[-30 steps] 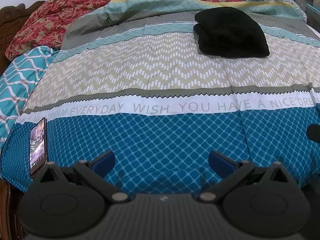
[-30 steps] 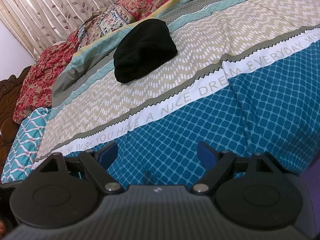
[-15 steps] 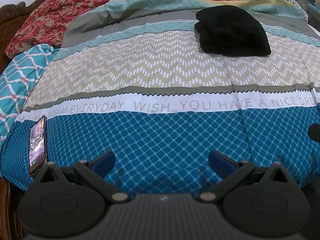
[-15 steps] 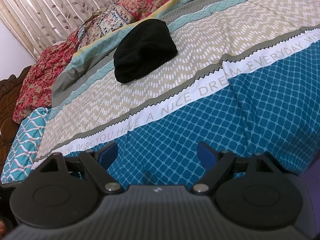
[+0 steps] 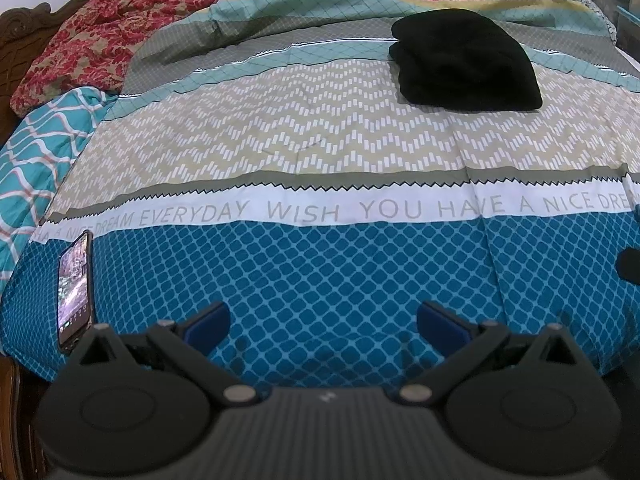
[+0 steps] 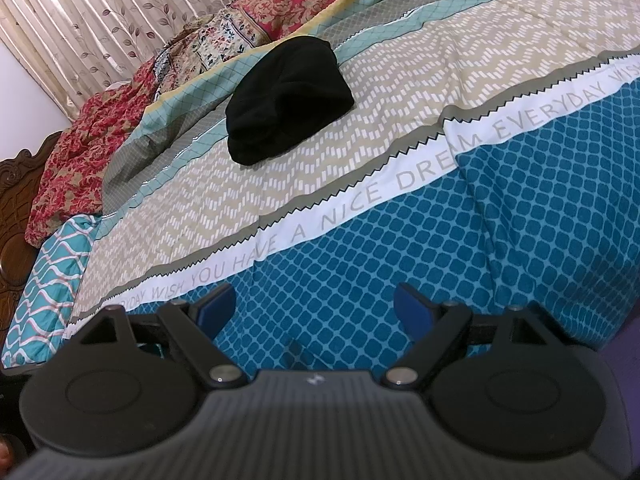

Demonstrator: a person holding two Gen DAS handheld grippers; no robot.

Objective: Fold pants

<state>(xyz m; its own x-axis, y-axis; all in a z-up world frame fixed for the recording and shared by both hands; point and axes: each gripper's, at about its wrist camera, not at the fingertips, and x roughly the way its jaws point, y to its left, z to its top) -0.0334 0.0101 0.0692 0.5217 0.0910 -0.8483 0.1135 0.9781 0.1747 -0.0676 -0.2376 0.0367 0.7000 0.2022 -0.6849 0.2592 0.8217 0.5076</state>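
Black pants (image 5: 466, 62) lie in a compact folded bundle on the far part of the bed, on the beige zigzag and grey stripes of the cover. In the right wrist view the same bundle of pants (image 6: 286, 98) sits up and left of centre. My left gripper (image 5: 323, 326) hovers open over the blue lattice band near the bed's front edge, far from the pants, with nothing between its blue fingertips. My right gripper (image 6: 314, 312) is also open and empty, over the same blue band. A dark bit of the right gripper (image 5: 630, 264) shows at the left view's right edge.
A phone (image 5: 75, 286) with a lit screen lies on the cover at the front left. Red floral bedding (image 5: 100, 40) and a teal wavy pillow (image 5: 28, 168) are piled at the left by the carved wooden headboard (image 6: 16, 184). Leaf-print curtains (image 6: 120, 12) hang behind.
Almost nothing differs; the left view has shifted very slightly, and both grippers stay open in place. The pants have not moved.
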